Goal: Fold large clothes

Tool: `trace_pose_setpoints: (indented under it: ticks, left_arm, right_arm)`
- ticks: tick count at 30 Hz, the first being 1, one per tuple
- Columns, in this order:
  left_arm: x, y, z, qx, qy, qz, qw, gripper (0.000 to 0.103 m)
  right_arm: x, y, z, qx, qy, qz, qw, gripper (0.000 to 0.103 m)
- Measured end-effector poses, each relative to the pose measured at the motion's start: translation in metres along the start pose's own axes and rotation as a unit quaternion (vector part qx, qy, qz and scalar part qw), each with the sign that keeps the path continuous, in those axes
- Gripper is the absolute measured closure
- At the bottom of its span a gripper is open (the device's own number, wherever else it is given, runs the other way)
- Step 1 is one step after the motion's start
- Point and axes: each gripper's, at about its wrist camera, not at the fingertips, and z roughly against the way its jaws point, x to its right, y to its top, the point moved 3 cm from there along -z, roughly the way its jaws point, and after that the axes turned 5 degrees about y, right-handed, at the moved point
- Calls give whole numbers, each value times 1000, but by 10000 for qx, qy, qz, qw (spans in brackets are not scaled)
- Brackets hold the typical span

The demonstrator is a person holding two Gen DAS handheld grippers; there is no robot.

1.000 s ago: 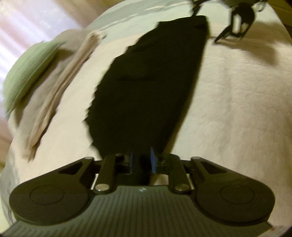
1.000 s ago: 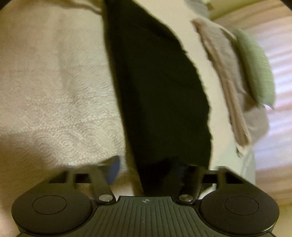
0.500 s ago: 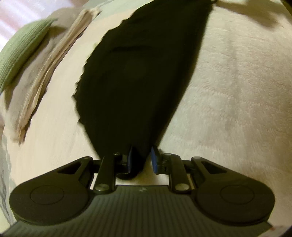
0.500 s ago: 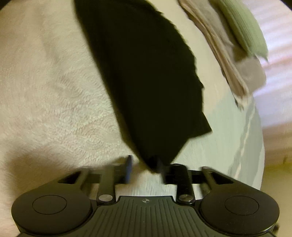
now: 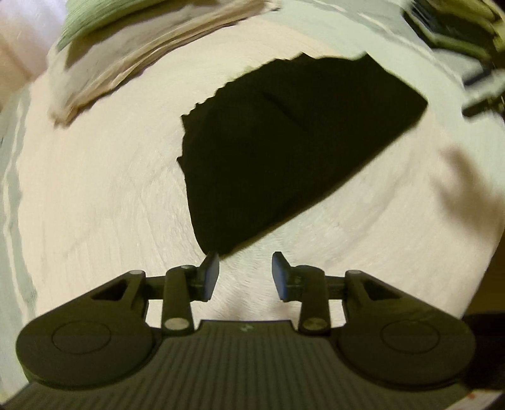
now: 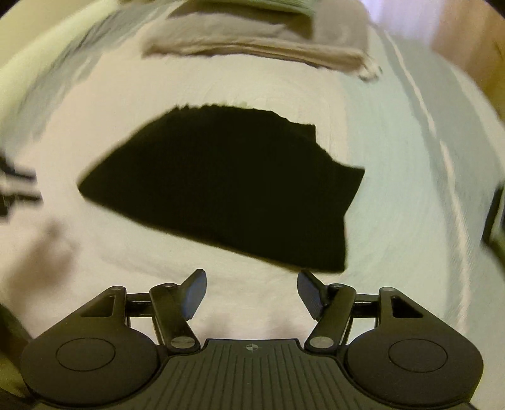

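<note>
A black garment lies folded flat on the pale quilted bed cover. In the left wrist view my left gripper is open, just short of the garment's near corner, with only the cover between its blue pads. In the right wrist view the same black garment lies ahead on the bed cover. My right gripper is open and holds nothing, a little back from the garment's near edge. The blurred shape at the left wrist view's right edge is the other gripper.
A folded beige cloth lies past the garment with a green pillow behind it. In the right wrist view the beige cloth lies at the top. A grey striped sheet covers the bed's right side. Both views are motion-blurred.
Both grippers let go of the black garment's ends and opened. They drew back and turned, so the garment now lies shorter and folded ahead of them.
</note>
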Motion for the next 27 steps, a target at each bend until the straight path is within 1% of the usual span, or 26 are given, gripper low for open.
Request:
trace_pose_setpoints:
  ticks: [1,4,7,9,11,14,16,21,23,25,27]
  left_arm:
    - [-1,3,7,-30,-53,221,9997,69]
    - [-3,12,26,-93,-202,834,9963,58]
    - [-8,22,38,-115,-163,1273,9917,55]
    - [-10,28,45,-113,-142,1453,9892,51]
    - [-8,34,52,-82,-134,1506,9885,46]
    - [-4,40,57,-46,-147,1518,9883,42]
    - [-1,42,59,-46,-118,1482,9889,40]
    - [2,46,55,-54,-109,1442,9895,39]
    - [3,47,53,-65,-89,1426,9897,36]
    - [2,46,52,-65,-74,1400,9901,32]
    - [1,43,51,-6,-8,1285,9917,27]
  right_arm:
    - [-2,2,6,8,89,-232,9997,42]
    - [-4,8,20,19,301,-797,9964,42]
    - [-3,17,27,96,537,-1018,9933,42]
    - [-4,20,29,95,503,-1024,9934,42]
    - [-6,17,31,81,486,-1035,9934,42]
    - [-6,14,29,53,513,-1049,9931,42]
    - [-6,13,29,22,484,-1015,9937,42]
    - [-1,9,23,-5,515,-1068,9929,42]
    - [-1,8,21,-16,515,-1060,9930,42]
    - [-6,8,17,0,467,-893,9949,42]
    - [-14,9,13,50,368,-520,9980,42]
